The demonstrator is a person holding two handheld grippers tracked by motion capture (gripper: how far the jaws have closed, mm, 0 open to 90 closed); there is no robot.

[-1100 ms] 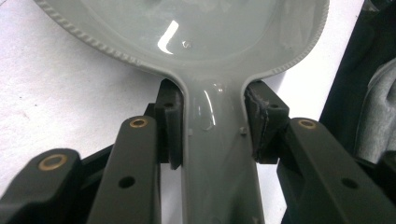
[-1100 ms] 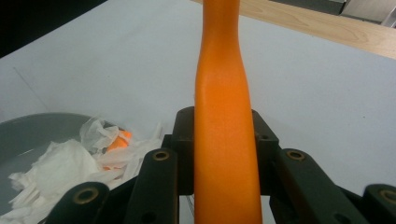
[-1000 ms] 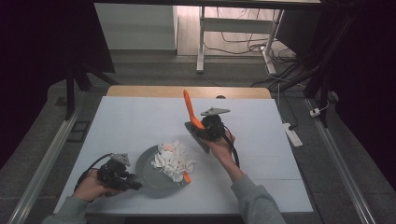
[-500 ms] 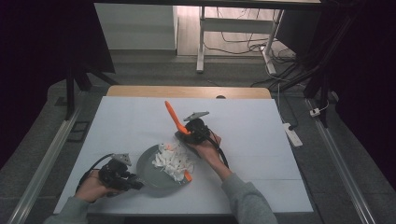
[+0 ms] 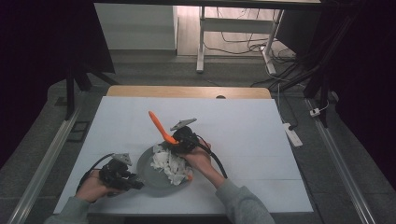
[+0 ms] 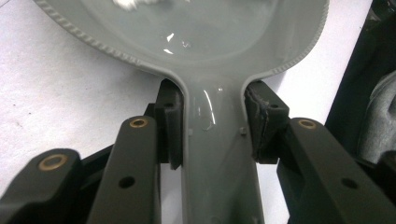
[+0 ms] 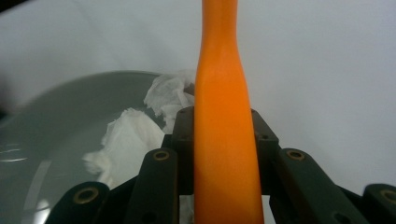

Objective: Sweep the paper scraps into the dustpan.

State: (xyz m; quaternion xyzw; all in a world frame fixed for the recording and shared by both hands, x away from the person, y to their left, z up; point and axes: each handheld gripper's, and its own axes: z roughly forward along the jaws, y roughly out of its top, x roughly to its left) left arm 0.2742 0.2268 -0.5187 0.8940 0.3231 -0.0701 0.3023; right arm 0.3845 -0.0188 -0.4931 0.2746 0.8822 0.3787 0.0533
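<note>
My left claw (image 6: 212,126) pinches the handle of the grey pan (image 5: 154,179), which sits near the front edge of the white desk (image 5: 243,121). My right claw (image 7: 223,135) clamps an orange spatula (image 5: 161,127) above the crumpled white paper (image 5: 170,163) heaped in the pan.
</note>
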